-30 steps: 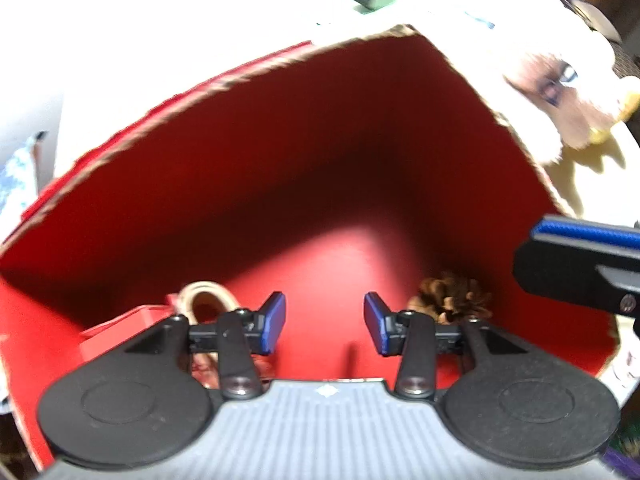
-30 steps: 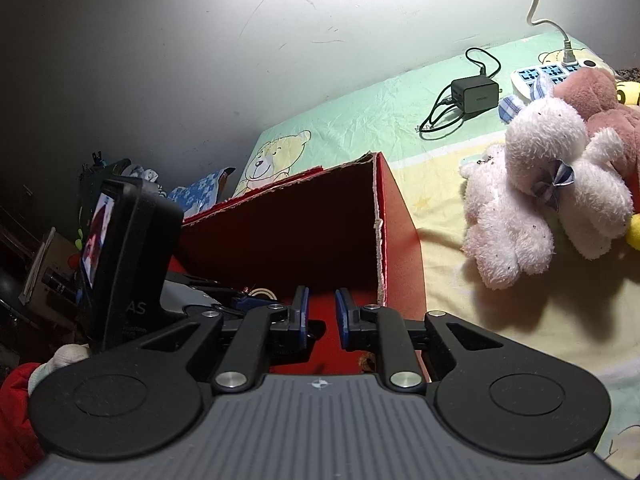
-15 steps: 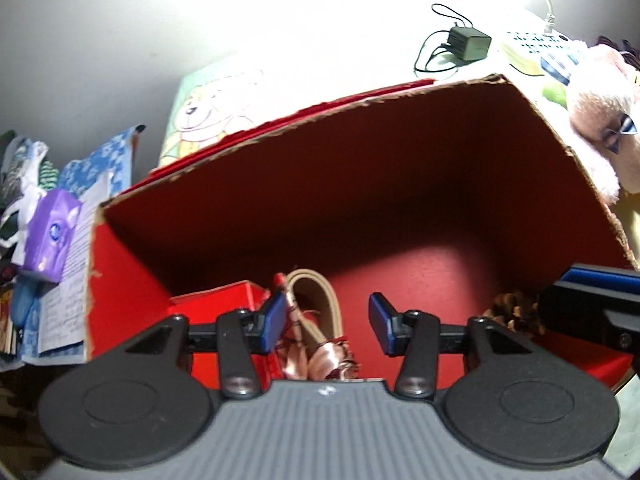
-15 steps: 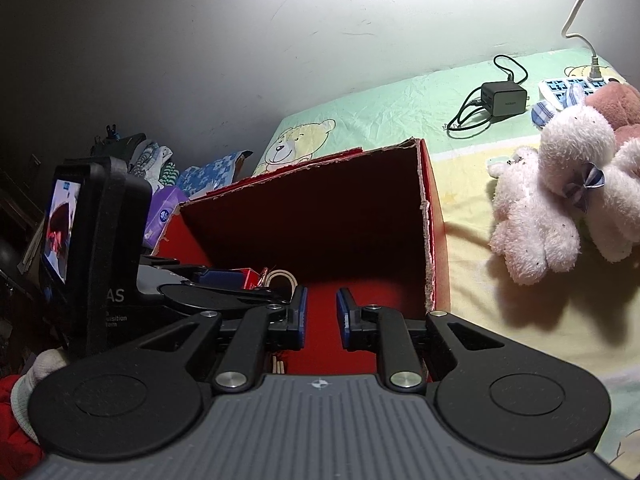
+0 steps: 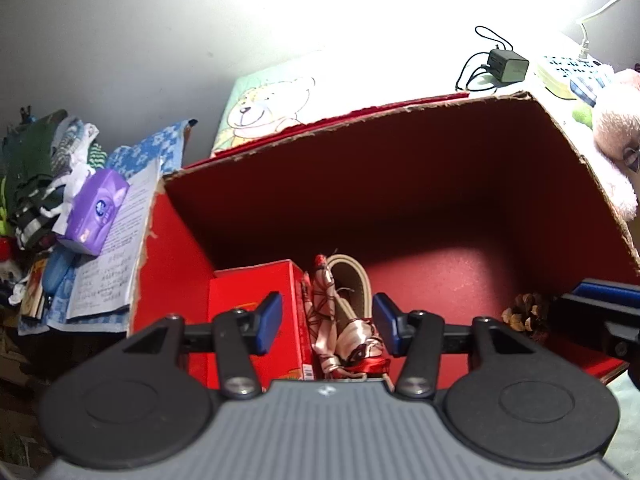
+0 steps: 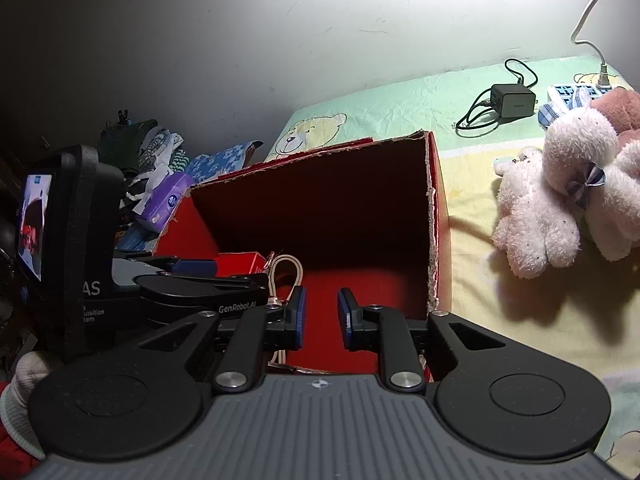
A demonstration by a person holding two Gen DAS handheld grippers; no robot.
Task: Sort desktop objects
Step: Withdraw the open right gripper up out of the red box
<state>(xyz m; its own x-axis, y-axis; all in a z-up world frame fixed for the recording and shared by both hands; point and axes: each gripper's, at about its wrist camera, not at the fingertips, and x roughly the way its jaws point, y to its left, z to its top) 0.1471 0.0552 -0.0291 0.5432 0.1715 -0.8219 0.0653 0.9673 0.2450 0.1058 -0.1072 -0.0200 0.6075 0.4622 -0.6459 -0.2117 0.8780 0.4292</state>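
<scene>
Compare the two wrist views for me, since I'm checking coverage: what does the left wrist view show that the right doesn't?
Only the left wrist view shows the pine cone in the red box. Only the right shows the white plush toy whole, and the left gripper's screen. Both share the small red carton, beige strap, purple tissue pack and charger.

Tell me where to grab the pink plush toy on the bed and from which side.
Grip the near leg of the pink plush toy, coming from above. It lies flat on the bedsheet, limbs spread toward the red box, and that leg is narrow and soft enough to pinch.
</scene>
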